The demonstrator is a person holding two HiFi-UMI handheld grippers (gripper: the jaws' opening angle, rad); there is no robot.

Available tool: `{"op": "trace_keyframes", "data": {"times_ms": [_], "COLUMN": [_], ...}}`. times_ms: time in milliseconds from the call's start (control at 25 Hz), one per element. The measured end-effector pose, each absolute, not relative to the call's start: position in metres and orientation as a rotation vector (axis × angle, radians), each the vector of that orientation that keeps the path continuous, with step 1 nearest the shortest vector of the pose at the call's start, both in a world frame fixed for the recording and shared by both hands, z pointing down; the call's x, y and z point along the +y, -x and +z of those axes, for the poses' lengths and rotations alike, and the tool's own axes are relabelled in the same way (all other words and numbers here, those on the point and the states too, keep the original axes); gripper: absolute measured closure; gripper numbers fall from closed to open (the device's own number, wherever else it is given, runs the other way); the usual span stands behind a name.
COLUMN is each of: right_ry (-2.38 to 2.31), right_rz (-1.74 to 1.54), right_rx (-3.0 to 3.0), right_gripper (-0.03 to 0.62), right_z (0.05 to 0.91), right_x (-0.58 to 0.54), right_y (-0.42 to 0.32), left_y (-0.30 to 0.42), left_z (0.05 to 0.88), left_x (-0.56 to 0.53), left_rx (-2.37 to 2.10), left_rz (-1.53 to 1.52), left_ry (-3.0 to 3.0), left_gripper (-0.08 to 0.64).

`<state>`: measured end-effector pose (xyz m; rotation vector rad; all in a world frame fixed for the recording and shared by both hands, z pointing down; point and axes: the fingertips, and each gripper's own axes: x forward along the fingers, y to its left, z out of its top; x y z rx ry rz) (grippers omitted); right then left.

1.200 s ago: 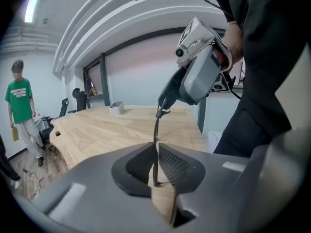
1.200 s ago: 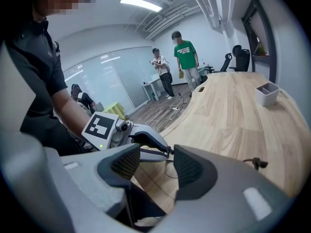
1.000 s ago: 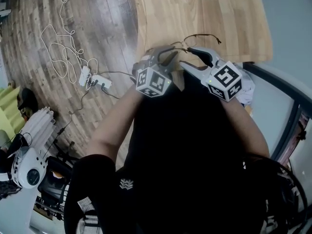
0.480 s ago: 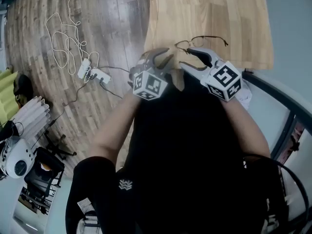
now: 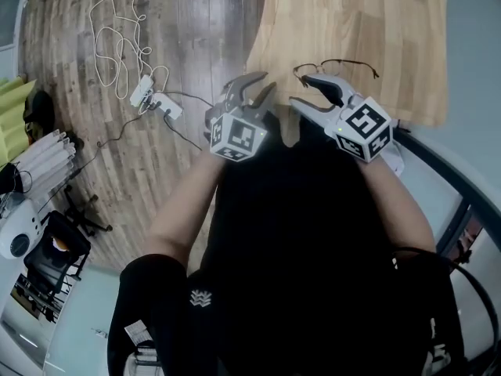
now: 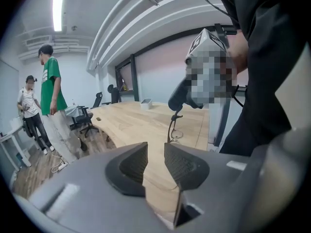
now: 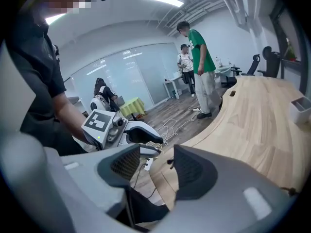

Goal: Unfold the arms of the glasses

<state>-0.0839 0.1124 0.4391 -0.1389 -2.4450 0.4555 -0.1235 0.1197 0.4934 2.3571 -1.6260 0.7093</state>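
Note:
Thin dark-rimmed glasses (image 5: 338, 66) lie on the pale wooden table (image 5: 352, 22) near its front edge. In the left gripper view the glasses (image 6: 177, 135) show with one arm rising toward the right gripper's dark finger. My right gripper (image 5: 298, 90) sits just left of the glasses, jaws open; I cannot tell whether its upper finger touches the frame. In its own view the right gripper (image 7: 158, 161) has nothing pressed between the pads. My left gripper (image 5: 266, 82) hangs further left over the table edge, open by a narrow gap and empty (image 6: 155, 154).
White cables and a power strip (image 5: 153, 104) lie on the wood floor to the left. Two people (image 6: 51, 96) stand beyond the table's far left side, near office chairs (image 6: 87, 120). A small white box (image 6: 146, 101) sits far down the table.
My left gripper drew away to the left from the glasses' frame and its jaws parted a little. The right gripper stayed by the glasses.

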Motion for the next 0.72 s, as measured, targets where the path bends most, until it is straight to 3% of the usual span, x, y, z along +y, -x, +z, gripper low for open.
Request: {"op": "trace_keyframes", "data": {"times_ms": [600, 720], "right_ry": [-0.057, -0.119], "right_rz": [0.196, 0.146], "right_rx": [-2.774, -2.804], "right_gripper": [0.385, 0.415], "right_z": [0.35, 0.339], "right_x": [0.007, -0.02], "right_y": [0.026, 0.005], "left_y": [0.158, 0.154], "left_z": [0.372, 0.351], "left_x": [0.083, 0.072], "left_rx": [-2.055, -2.127], "left_rz": [0.389, 0.367], "left_ry": [-2.126, -2.09], "left_gripper": [0.47, 0.499]}}
